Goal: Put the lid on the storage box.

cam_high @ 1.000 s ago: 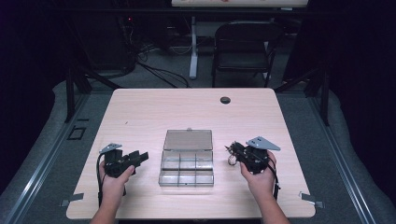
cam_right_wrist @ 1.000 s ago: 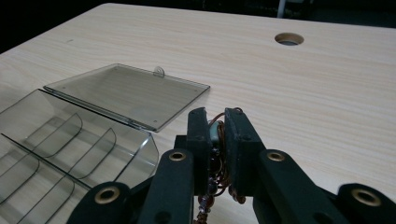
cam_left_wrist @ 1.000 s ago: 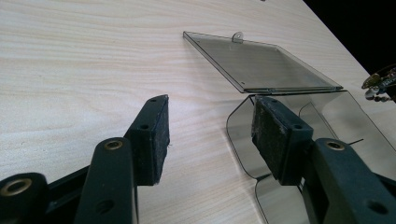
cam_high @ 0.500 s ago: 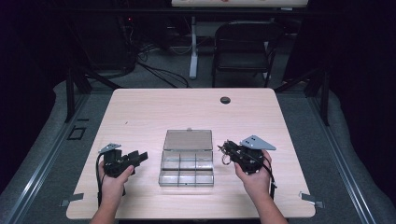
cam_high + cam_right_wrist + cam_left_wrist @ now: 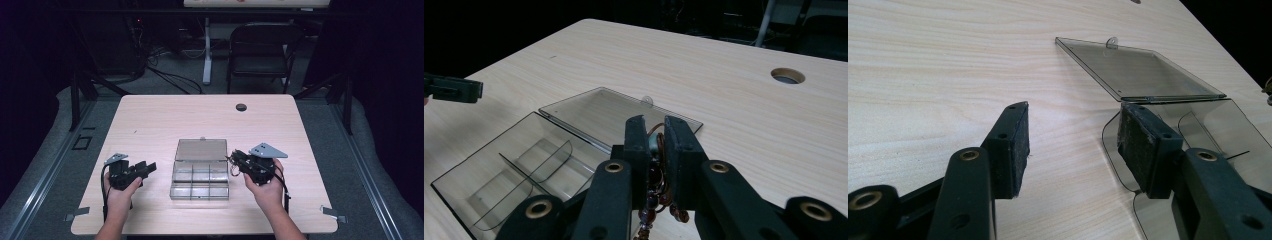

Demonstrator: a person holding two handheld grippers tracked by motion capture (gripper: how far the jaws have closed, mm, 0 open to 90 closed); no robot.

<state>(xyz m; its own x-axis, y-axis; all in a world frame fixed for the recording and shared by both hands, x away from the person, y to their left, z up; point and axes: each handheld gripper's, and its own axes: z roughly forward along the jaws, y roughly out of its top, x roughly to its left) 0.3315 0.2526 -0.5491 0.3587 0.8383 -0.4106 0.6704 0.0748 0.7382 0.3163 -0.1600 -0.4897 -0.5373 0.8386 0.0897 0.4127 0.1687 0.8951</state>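
My right tool (image 5: 655,131) is clamped on a brown beaded bracelet (image 5: 655,197) just right of the clear plastic divided box (image 5: 200,176); my left tool (image 5: 1073,137) gapes apart left of the box.

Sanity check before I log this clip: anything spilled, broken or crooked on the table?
Nothing stands out. The clear box sits square on the table, lid flat open behind it, the visible compartments bare. The right gripper is shut on a beaded ornament beside the box; the left gripper is open, holding nothing.
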